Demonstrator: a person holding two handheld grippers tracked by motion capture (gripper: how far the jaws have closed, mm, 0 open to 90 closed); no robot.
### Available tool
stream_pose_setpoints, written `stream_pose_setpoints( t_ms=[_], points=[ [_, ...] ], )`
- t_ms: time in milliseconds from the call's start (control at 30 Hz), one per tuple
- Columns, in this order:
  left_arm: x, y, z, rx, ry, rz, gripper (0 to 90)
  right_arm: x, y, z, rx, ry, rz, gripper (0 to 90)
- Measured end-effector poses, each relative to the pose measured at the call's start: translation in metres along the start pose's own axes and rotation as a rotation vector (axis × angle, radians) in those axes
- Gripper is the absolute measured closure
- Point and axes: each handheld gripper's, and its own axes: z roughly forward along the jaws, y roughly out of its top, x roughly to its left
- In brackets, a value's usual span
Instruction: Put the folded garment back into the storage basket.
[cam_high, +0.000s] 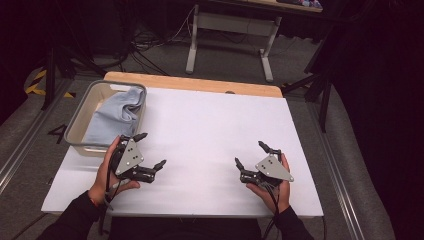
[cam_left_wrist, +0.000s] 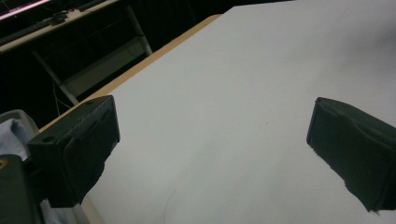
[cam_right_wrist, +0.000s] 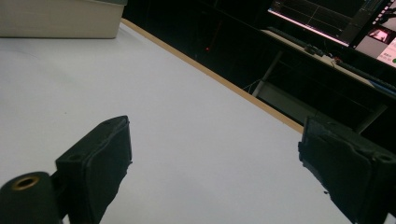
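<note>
I have both grippers low over the near part of the white worktop (cam_high: 210, 135), well apart from each other. The left gripper (cam_high: 150, 150) has its jaws spread wide with nothing between them, and it sits just near of the grey bin (cam_high: 80, 116) at the worktop's far-left corner. The right gripper (cam_high: 252, 155) is over on the right, its jaws wide and empty as well.

The light blue cloth (cam_high: 114, 116) lies crumpled inside that bin, bunched up against the right wall and spilling toward the rim. I judge it light, soft and limp: it should sag and trail when lifted, and may drag on the bin's edge. I would pinch it at the raised fold near the bin's right wall, taking a thick bunch so the fabric does not slip out of the jaws.
</note>
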Motion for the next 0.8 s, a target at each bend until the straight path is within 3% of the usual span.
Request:
stream_pose_setpoints(
  t_ms=[333, 800],
  points=[
    [-0.004, -0.015, 0.000, 0.045, -0.004, 0.000, 3.9, 0.004, -0.005, -0.001, 0.005, 0.023, -0.010, 9.9],
    [-0.002, -0.032, -0.005, 0.091, 0.014, -0.063, 4.1, 0.009, -0.013, -0.001, 0.008, 0.061, -0.024, 9.9]
  ],
)
